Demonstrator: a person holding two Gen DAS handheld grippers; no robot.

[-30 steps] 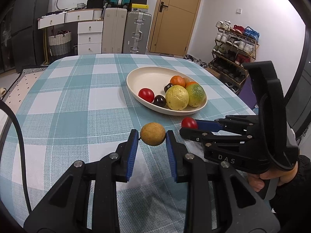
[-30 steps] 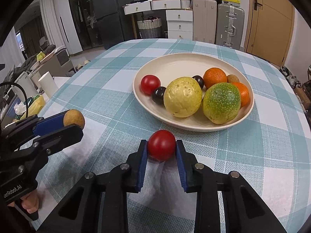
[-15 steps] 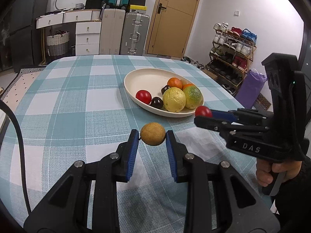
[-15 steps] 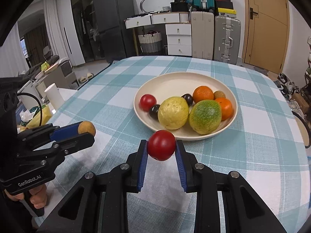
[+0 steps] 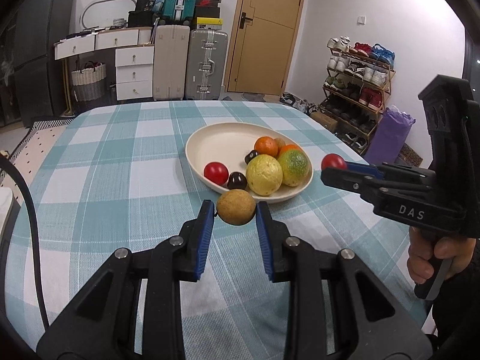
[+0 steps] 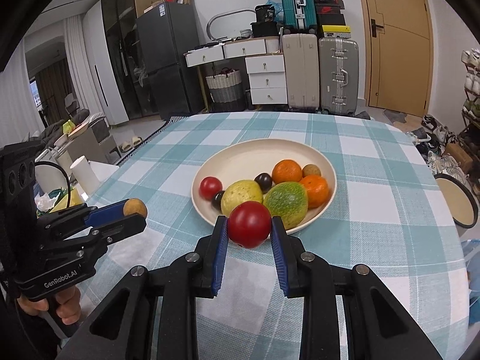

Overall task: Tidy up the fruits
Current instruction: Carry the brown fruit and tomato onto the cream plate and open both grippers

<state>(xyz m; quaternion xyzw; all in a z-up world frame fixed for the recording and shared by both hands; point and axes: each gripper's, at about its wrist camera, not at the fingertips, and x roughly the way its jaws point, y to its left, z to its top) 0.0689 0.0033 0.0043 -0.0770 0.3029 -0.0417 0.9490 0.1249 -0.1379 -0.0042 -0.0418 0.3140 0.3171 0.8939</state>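
Above the bowl's (image 6: 329, 193) near rim, right gripper (image 6: 249, 225) pinches a tomato (image 6: 249, 224).

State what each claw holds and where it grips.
Left claw pinches the brown round fruit across its sides. Right claw pinches the red tomato across its sides.

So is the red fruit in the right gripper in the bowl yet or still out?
Out. The red fruit is clamped in the right gripper, lifted short of the bowl.
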